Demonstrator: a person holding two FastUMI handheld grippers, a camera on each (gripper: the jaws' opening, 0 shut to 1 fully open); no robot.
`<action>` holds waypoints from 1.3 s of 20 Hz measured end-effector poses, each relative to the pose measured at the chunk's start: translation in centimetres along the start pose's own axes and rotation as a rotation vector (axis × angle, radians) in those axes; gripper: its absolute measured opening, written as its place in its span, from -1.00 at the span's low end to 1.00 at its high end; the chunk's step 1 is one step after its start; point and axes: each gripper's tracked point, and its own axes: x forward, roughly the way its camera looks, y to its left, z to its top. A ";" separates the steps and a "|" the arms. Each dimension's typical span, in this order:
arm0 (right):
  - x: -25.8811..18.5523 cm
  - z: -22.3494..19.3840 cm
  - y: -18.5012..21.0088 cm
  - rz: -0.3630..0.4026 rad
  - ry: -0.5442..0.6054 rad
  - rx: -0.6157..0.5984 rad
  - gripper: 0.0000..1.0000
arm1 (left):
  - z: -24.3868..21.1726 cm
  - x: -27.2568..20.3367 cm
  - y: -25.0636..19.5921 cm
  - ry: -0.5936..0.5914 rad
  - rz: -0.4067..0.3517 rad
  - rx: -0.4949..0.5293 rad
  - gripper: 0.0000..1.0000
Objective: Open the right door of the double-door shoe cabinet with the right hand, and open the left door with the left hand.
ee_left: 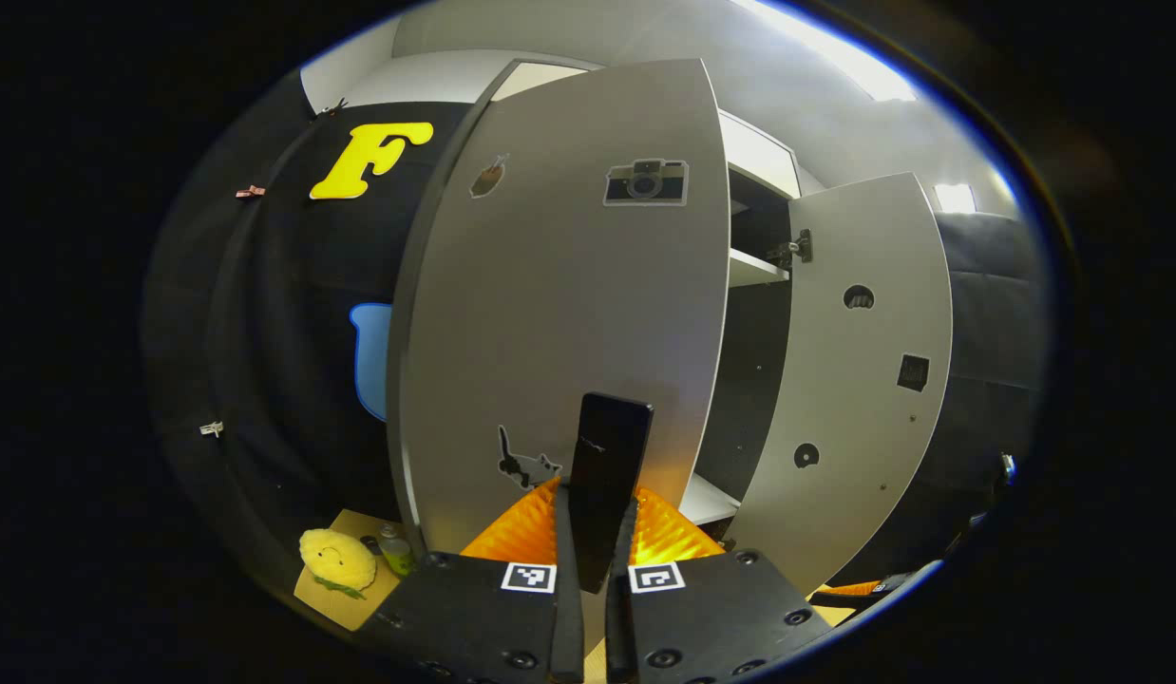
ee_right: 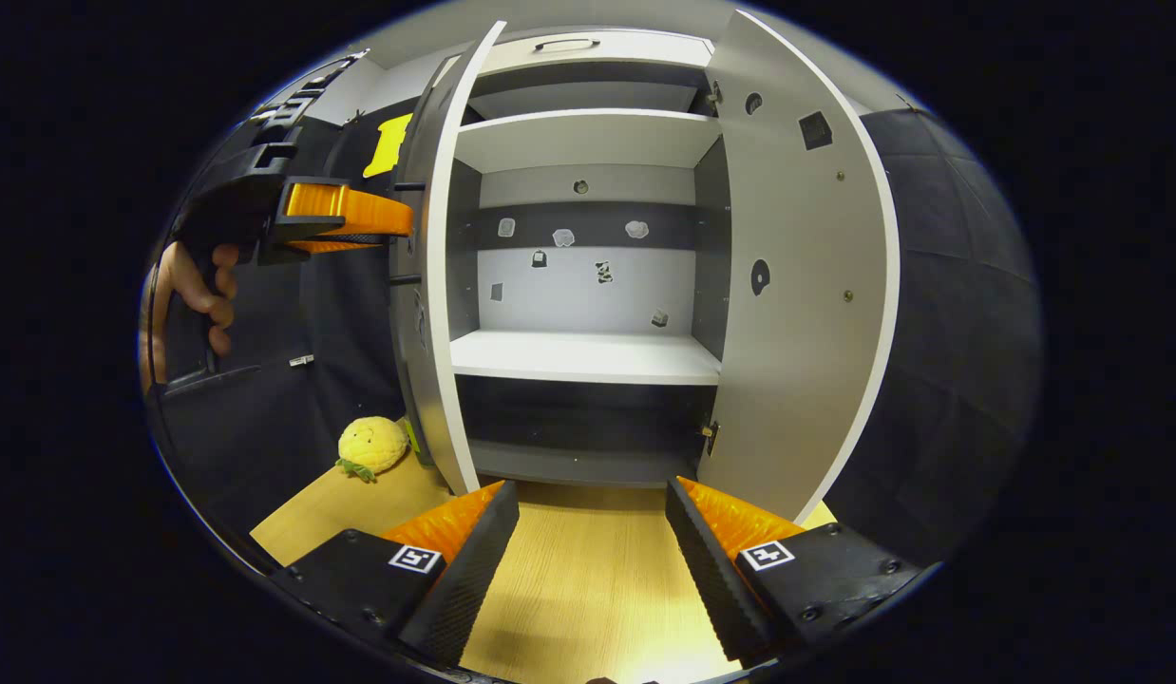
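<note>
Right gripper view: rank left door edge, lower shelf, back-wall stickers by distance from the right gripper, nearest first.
From the right gripper:
1. Left door edge, just ahead on the left, reaching down beside the left finger.
2. Lower shelf, centre, inside the cabinet.
3. Stickers, on the back wall behind the shelf.

— How is the left gripper (ee_left: 588,570)?
— Its fingers are drawn almost together, clamped on a dark handle; seen from the right gripper view, a hand (ee_right: 194,290) holds it raised, level.
— And the right gripper (ee_right: 588,532)?
— Its fingers (ee_right: 474,560) are spread wide apart, holding nothing, pointing forward, low.
</note>
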 end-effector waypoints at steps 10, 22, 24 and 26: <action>-0.7 -1.4 3.1 0.031 0.031 -0.003 0.96 | -0.1 -0.4 0.7 -0.016 0.059 -0.056 -0.67; -1.2 -1.7 4.7 -0.003 0.048 0.001 0.96 | -0.1 -5.6 9.9 -0.030 0.208 -0.067 -0.75; -1.5 -1.5 4.3 -0.020 0.051 -0.004 0.96 | -0.2 -6.2 12.8 -0.020 0.224 -0.093 -0.84; -1.9 -1.0 3.6 -0.040 0.044 -0.002 0.96 | -0.1 -6.1 11.0 -0.007 0.143 -0.152 -0.89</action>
